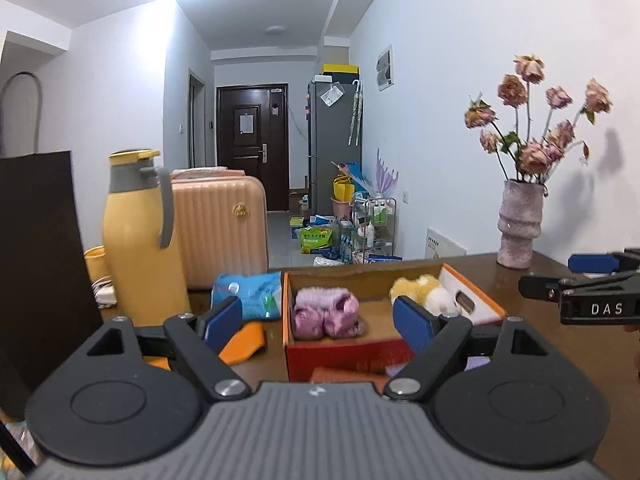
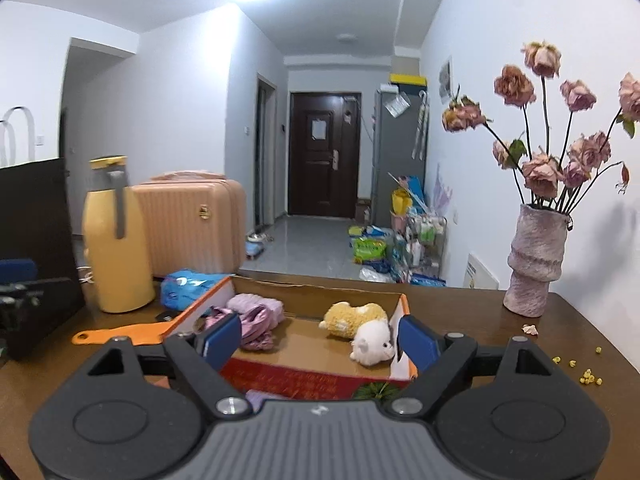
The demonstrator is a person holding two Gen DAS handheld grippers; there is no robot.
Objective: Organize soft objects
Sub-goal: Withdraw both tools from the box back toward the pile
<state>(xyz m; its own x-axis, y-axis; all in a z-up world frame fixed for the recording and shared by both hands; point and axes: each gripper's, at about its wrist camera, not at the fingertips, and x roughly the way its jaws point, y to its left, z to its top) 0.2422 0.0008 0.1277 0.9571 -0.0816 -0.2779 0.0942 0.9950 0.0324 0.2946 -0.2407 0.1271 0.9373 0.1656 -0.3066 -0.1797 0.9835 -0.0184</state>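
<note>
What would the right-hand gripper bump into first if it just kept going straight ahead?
Probably the cardboard box: the right gripper is open, empty and tilted slightly down toward it. It would likely meet the near wall or, just clearing it, the plush toy inside. Depth is hard to judge.

pink knit bundle: box left, crumpled | plush toy: right, seemingly on side

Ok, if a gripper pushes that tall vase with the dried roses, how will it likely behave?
The vase would probably tip rather than slide: it looks tall, with long roses leaning out above. It looks ceramic, so likely heavy and breakable. The brittle blooms may drop petals, like those already on the table.
</note>
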